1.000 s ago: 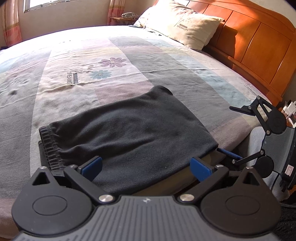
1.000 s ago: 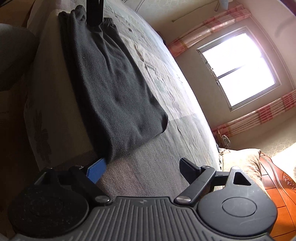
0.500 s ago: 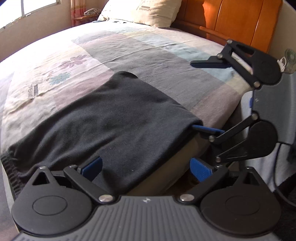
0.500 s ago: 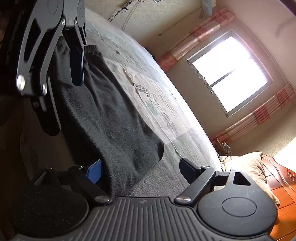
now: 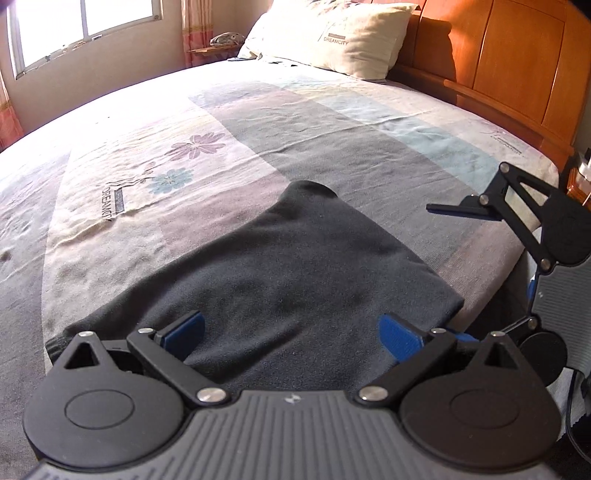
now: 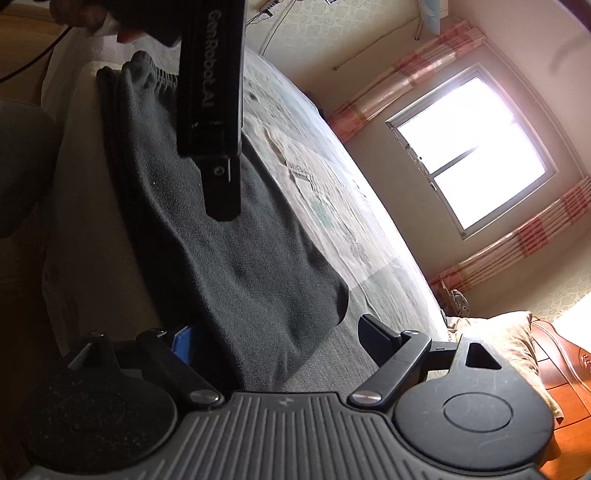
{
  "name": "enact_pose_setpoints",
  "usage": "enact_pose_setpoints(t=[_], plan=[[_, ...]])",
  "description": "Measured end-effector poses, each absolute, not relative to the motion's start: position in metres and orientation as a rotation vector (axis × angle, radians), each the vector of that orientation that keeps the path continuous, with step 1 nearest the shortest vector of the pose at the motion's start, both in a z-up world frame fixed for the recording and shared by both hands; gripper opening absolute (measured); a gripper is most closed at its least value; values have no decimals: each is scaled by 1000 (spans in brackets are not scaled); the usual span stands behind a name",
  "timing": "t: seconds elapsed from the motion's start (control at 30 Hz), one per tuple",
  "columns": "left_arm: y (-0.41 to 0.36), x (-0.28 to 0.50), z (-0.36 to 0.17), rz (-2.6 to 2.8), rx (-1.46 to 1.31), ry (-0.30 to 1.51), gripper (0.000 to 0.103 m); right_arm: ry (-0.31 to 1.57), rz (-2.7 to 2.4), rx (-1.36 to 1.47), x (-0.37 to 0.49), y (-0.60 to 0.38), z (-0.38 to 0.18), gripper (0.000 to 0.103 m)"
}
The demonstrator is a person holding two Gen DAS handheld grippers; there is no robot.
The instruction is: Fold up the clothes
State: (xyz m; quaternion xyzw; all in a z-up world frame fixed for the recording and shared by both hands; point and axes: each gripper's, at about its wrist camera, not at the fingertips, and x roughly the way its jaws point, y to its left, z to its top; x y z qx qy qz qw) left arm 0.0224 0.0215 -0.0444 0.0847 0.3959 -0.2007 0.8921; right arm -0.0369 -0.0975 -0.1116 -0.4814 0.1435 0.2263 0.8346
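A dark grey folded garment point(image 5: 295, 266) lies flat near the front edge of the bed point(image 5: 258, 122). In the right wrist view its elastic waistband point(image 6: 147, 79) is at the far end. My left gripper point(image 5: 291, 332) hovers open over the garment's near edge, blue pads spread wide and nothing pinched. In the right wrist view the left gripper point(image 6: 221, 210) shows edge-on above the cloth. My right gripper point(image 6: 280, 338) stands open at the garment's right corner point(image 6: 295, 332): one finger is tucked below the cloth edge, the other is up above the sheet. The left wrist view shows the right gripper point(image 5: 439, 267) the same way.
A cream pillow point(image 5: 332, 37) and a wooden headboard point(image 5: 517, 66) stand at the bed's head. A bright window point(image 6: 469, 158) with striped curtains is on the far side. A person's hand point(image 6: 92, 14) holds the left gripper. A cable hangs by the bed's right side.
The left gripper has slid sideways along the garment's near edge and rolled, and it now shows edge-on over the cloth's middle in the right wrist view. The right gripper has stayed at the corner.
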Motion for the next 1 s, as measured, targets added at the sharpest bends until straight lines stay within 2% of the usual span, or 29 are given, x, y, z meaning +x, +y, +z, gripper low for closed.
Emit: enact_pose_setpoints(t=[0.5, 0.63, 0.8, 1.0], plan=[[36, 23, -54, -386, 174, 852, 101, 319, 392, -1099, -40, -117, -121, 93], [52, 25, -68, -328, 161, 902, 101, 399, 379, -980, -42, -138, -113, 94], [65, 19, -57, -332, 155, 863, 101, 363, 407, -1023, -56, -132, -98, 94], [73, 34, -52, -288, 146, 840, 101, 315, 462, -886, -35, -112, -61, 94]])
